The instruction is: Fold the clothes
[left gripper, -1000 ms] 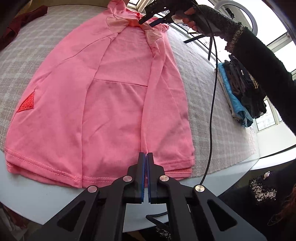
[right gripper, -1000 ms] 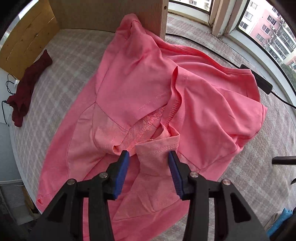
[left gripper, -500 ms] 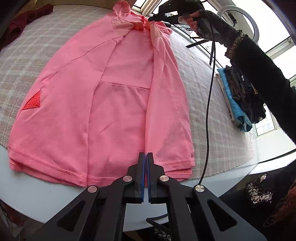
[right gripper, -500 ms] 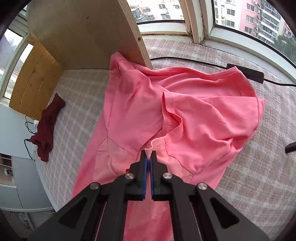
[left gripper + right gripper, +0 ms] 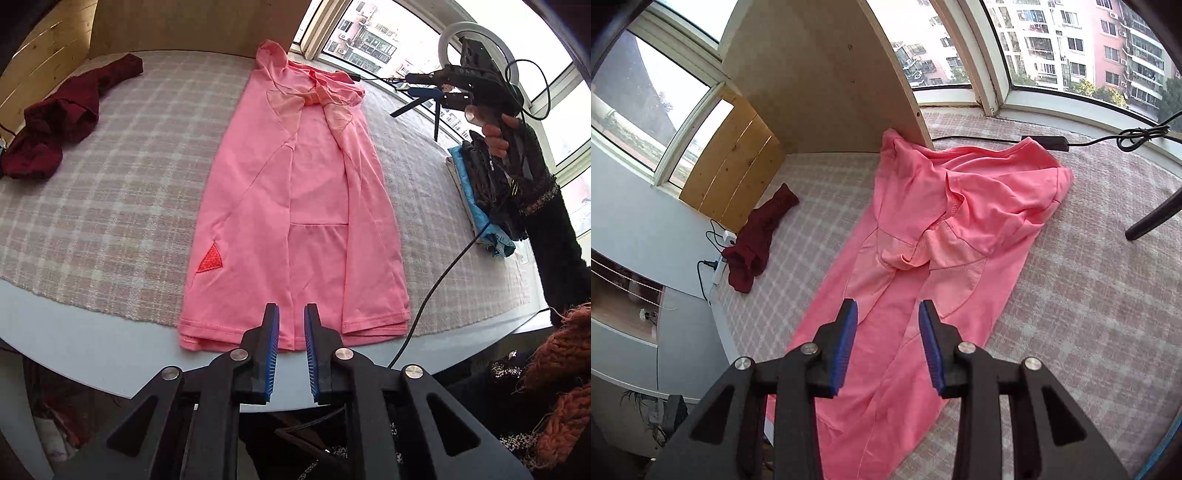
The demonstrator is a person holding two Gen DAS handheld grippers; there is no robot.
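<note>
One pink shirt [image 5: 295,206] laid lengthwise on checked tablecloth [image 5: 110,192], one maroon garment [image 5: 62,118] at far left corner, one folded stack [image 5: 484,192] at right edge, left gripper [image 5: 291,328] and right gripper [image 5: 888,325] both held parted, nothing gripped, windows behind.

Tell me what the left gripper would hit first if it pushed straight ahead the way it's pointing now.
Most likely the near hem of the pink shirt: the open left gripper points straight at it, though depth is hard to judge.

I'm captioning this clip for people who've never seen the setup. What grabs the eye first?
The long pink shirt, sides folded in, stretches down the middle of the checked table cover. Both claws, left and right, hang open above it. A crumpled dark red garment lies at the far left.
</note>
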